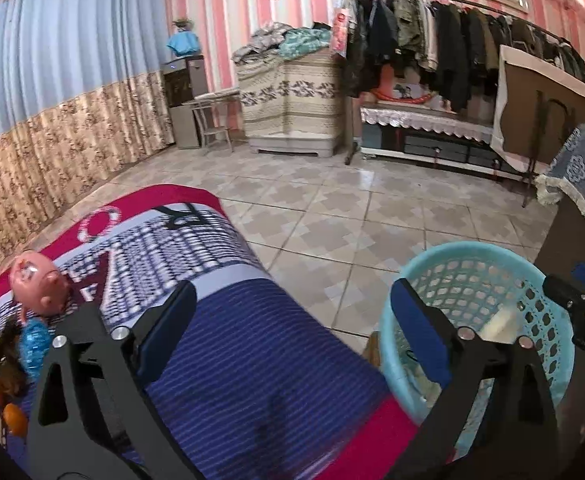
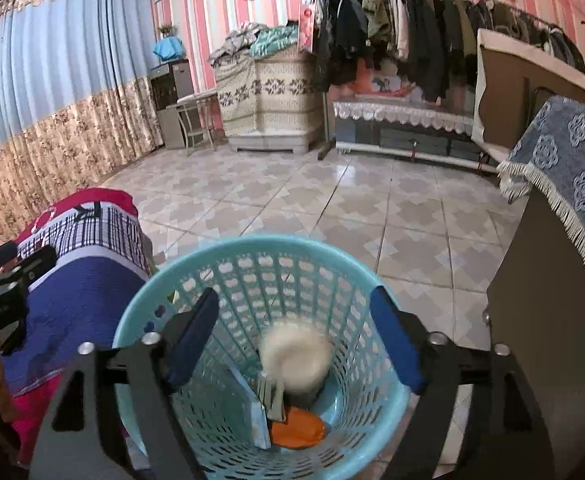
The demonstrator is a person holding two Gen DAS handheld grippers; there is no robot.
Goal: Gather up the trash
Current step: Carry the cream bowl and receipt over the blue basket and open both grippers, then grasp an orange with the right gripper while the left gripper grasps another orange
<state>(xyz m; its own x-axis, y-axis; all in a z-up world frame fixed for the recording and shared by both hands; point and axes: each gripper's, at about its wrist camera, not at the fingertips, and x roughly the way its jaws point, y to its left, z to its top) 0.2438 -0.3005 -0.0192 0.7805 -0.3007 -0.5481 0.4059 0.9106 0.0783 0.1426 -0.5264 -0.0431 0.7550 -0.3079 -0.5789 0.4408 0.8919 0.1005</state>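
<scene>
A turquoise mesh basket (image 2: 252,242) stands on the tiled floor beside the blanket-covered surface (image 1: 252,340). My right gripper (image 2: 294,296) hangs open over the basket's mouth. A blurred pale round thing (image 2: 296,356) is inside the basket, below and between the fingers, touching neither pad. Beneath it lie an orange scrap (image 2: 298,430), a pale blue carton (image 2: 258,420) and a green-white packet (image 2: 270,396). My left gripper (image 1: 292,292) is wide open above the blue striped blanket, with nothing between its fingers. The basket (image 1: 472,248) is to its right.
A pink doll head (image 1: 38,284), a crumpled blue bottle (image 1: 34,340) and oranges (image 1: 14,420) lie on the blanket at the left. A dark cabinet under a blue fringed cloth (image 2: 564,184) stands right of the basket. A clothes rack (image 2: 412,20) lines the far wall.
</scene>
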